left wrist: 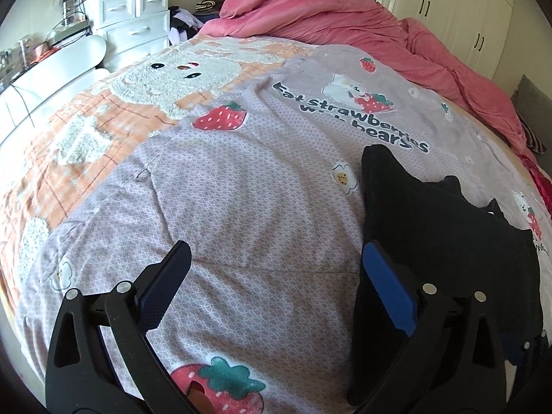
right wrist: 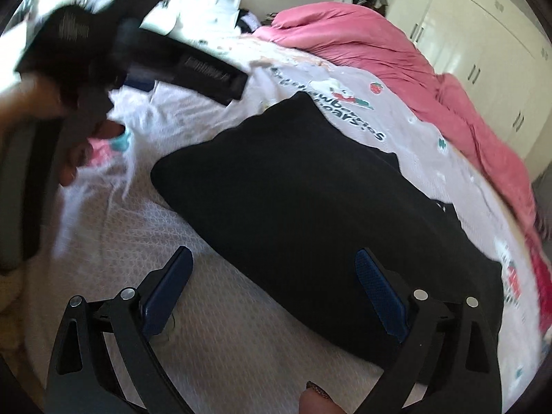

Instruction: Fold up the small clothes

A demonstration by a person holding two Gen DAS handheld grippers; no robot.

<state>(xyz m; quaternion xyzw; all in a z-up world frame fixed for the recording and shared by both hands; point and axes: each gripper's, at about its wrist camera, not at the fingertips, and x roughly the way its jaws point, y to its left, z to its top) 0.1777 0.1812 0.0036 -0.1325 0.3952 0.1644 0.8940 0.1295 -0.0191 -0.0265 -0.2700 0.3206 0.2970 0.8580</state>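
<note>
A black garment [left wrist: 431, 234] lies folded flat on the strawberry-print bedspread [left wrist: 241, 189], at the right of the left wrist view. My left gripper [left wrist: 276, 246] hovers open over bare bedspread, its right finger [left wrist: 386, 289] above the garment's left edge. In the right wrist view the same black garment [right wrist: 310, 200] fills the middle. My right gripper [right wrist: 272, 253] stands open above its near left edge, nothing pinched. At the upper left, blurred, a hand [right wrist: 31, 100] holds the left gripper, one of its fingers [right wrist: 207, 72] stretched over the bed.
A crumpled pink duvet [left wrist: 345, 17] is heaped along the bed's far side. White drawers [left wrist: 127, 17] with clutter on top stand beyond the bed's left corner, cream wardrobe doors [left wrist: 448, 0] behind. A fingertip [right wrist: 314, 403] shows at the bottom edge.
</note>
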